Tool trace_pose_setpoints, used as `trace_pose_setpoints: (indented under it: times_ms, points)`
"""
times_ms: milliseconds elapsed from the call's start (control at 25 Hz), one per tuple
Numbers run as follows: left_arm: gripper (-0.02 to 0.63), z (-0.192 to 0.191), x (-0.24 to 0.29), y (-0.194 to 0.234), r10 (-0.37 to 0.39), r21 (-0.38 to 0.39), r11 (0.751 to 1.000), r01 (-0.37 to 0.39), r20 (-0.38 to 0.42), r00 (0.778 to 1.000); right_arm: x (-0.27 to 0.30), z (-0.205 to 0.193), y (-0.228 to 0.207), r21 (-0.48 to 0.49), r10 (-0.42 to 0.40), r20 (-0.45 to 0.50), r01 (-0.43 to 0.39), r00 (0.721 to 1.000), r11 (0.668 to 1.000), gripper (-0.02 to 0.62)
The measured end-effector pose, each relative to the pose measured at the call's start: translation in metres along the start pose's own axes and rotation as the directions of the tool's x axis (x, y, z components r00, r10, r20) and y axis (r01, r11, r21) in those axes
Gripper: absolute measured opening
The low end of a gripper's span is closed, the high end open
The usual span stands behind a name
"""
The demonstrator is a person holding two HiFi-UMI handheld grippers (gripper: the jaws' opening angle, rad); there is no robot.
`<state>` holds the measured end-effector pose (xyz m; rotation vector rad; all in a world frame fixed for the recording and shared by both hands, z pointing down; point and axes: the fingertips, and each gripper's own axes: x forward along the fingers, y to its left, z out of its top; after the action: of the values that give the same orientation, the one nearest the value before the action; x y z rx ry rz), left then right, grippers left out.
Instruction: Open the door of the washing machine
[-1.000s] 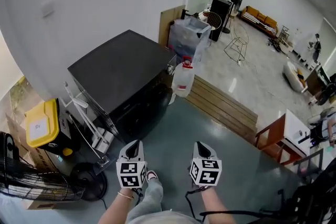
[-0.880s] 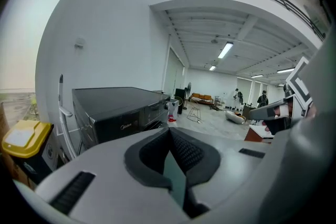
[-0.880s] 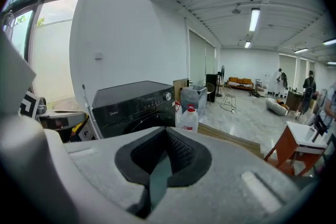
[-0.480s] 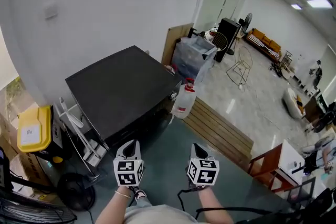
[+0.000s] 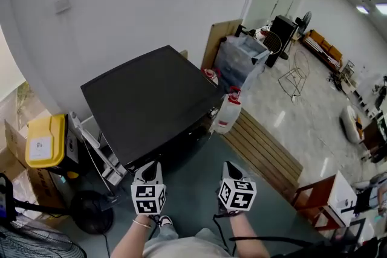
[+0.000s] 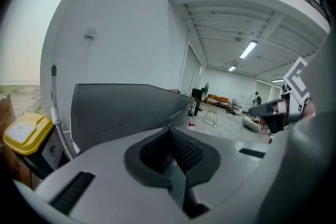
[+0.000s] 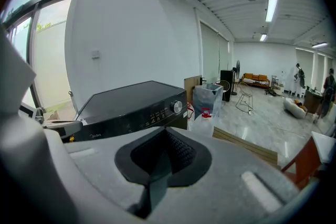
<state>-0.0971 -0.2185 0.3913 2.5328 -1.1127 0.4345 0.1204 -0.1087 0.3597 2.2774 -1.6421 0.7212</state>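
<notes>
The black washing machine [image 5: 151, 103] stands against the white wall, seen from above, with its front face hidden under its top. My left gripper [image 5: 151, 166] and right gripper [image 5: 230, 166] hover side by side over the green floor just in front of it, touching nothing. In the left gripper view the jaws [image 6: 170, 131] are shut and empty, and the machine's top [image 6: 121, 105] fills the space ahead. The right gripper [image 7: 165, 134] is also shut with nothing in it. It faces the control panel and its round knob [image 7: 178, 107]. The door is not in view.
A white wire rack [image 5: 100, 157], a yellow-lidded bin [image 5: 42, 142] and a floor fan [image 5: 91, 211] stand left of the machine. A water jug [image 5: 228, 112], a clear plastic bin [image 5: 242, 60] and wooden planks [image 5: 266, 151] lie to its right. A red-brown stool [image 5: 320, 196] stands at the lower right.
Both grippers have travelled forward toward the washing machine. It now sits nearer and larger in the head view. Both sets of jaws stayed shut.
</notes>
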Motion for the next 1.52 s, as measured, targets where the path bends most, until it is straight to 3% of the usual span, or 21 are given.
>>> trace_pose_setpoints:
  times_ms: [320,760,1080,1520]
  points:
    - [0.003,-0.005,-0.008,0.003,0.17,-0.052,0.984,-0.17,-0.015,0.985,0.037,0.011,-0.017,-0.049,0.121,-0.045,-0.123,0.992,0.991,0.005]
    - [0.003,-0.021,-0.043,-0.005,0.345,-0.113,0.932,-0.343,-0.004,0.939,0.057,0.006,0.002,-0.158,0.299,-0.104,-0.313,0.948,0.936,0.005]
    - [0.003,-0.066,-0.058,-0.001,0.384,-0.133,0.912,-0.387,-0.047,0.922,0.059,-0.026,0.005,-0.181,0.323,-0.141,-0.345,0.936,0.921,0.005]
    - [0.003,-0.14,-0.02,0.016,0.327,-0.136,0.929,-0.345,-0.133,0.935,0.09,-0.093,-0.007,-0.138,0.255,-0.209,-0.286,0.944,0.948,0.005]
